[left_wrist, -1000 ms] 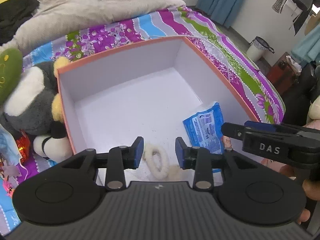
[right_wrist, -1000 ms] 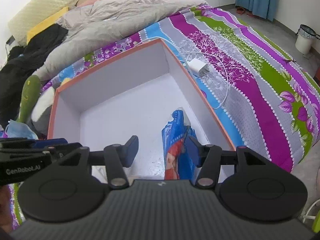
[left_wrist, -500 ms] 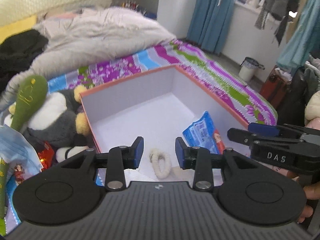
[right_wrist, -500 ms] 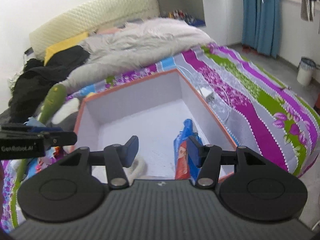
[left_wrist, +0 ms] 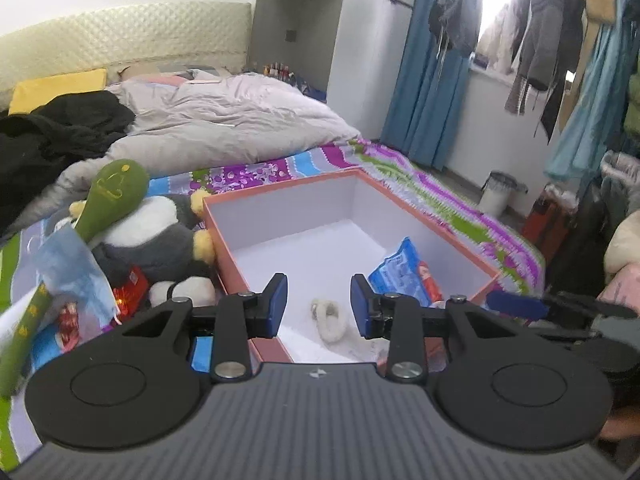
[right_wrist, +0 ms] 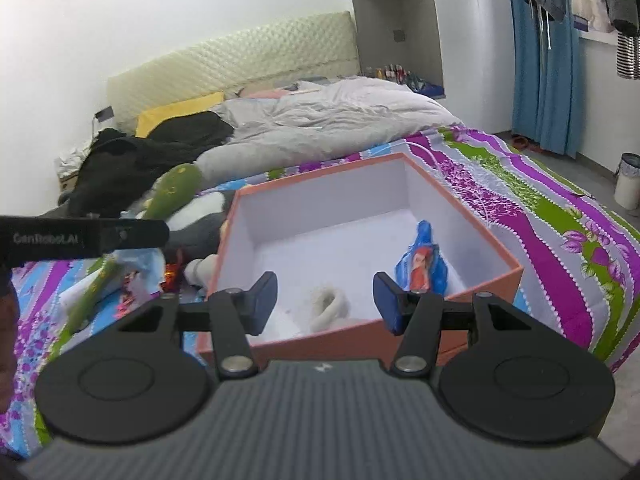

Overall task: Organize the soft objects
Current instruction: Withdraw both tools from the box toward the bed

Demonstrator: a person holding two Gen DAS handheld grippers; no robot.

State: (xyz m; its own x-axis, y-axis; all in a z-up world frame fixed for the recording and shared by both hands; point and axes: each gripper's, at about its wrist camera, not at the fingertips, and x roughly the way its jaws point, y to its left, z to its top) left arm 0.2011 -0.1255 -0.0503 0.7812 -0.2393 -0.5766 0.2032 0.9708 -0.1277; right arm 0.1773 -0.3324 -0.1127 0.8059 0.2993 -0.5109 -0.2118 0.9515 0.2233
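An orange box with a white inside stands on the bed. On its floor lie a white fluffy ring and a blue snack packet. My left gripper hangs open before the box's near edge, nothing between its fingers. My right gripper is open too, held back from the box's near wall. Left of the box lie a grey-and-white plush toy, a green plush and a pale blue bag.
A grey duvet and black clothes cover the far half of the bed. A white charger cable lies right of the box. Clothes hang at a window on the right; a white bin stands on the floor.
Both grippers have pulled back and up from over the box, so more of the bed and room shows. Both stay open and empty. The ring and packet rest in the box.
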